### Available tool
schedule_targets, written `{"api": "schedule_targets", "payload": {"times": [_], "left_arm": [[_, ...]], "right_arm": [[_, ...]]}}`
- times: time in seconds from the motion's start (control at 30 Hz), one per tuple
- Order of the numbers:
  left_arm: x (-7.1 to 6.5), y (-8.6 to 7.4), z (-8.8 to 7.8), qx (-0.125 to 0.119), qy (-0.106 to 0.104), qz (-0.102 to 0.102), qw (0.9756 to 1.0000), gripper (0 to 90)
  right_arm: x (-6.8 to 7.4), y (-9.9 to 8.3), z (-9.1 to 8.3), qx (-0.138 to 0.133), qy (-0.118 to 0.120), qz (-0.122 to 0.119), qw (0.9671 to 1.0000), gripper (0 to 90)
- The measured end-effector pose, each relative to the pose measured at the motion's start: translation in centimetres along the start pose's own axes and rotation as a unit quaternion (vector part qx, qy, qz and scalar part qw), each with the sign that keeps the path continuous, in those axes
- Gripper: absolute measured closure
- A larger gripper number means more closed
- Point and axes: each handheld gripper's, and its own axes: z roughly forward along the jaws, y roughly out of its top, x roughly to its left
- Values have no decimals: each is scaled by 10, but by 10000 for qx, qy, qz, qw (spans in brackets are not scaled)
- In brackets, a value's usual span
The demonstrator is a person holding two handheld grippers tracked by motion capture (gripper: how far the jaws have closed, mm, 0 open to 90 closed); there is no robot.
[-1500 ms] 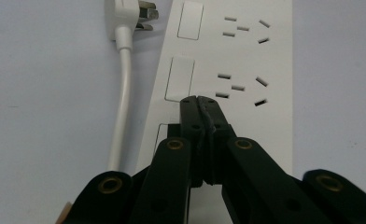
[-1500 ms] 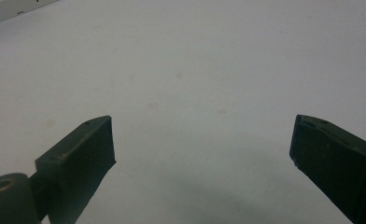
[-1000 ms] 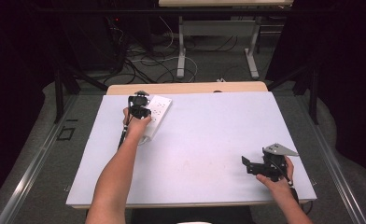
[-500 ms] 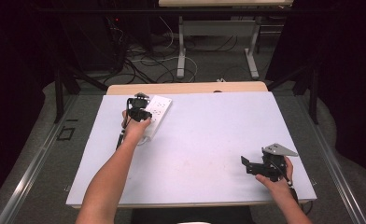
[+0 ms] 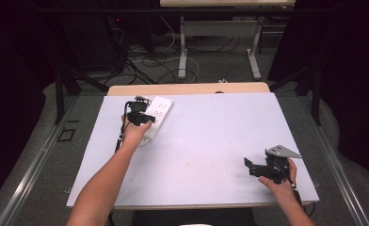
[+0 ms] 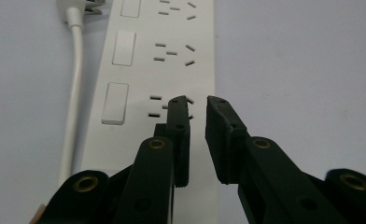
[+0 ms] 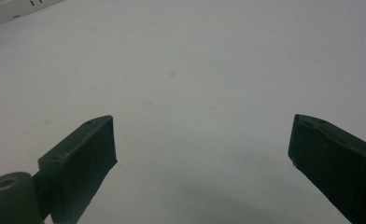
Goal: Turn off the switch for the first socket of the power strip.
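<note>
Two claws on my worktop point(image 5: 211, 127): left claw point(image 6: 197, 100) narrow, over power strip point(image 6: 139, 70) sockets, close view revealing rocker switches; right claw point(image 7: 202, 144) wide, near front edge.

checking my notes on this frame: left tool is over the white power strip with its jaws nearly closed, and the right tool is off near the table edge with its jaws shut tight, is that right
Not quite: the right tool is open, not shut tight. The right gripper view shows its two jaws far apart over bare table. The rest holds: the left tool sits over the white power strip with its jaws nearly closed, and the right tool is near the table edge.
</note>
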Motion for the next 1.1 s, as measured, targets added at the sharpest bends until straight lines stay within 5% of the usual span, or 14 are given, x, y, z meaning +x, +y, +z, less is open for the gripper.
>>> {"api": "schedule_targets", "payload": {"times": [0.57, 1.1], "left_arm": [[-28, -32, -24, -233, -785, 190, 9965, 679], [-37, -69, -45, -453, -1069, 399, 9924, 580]], "right_arm": [[1, -1, -1, -20, -15, -54, 10000, 81], [2, -1, -1, -7, -12, -33, 10000, 82]]}}
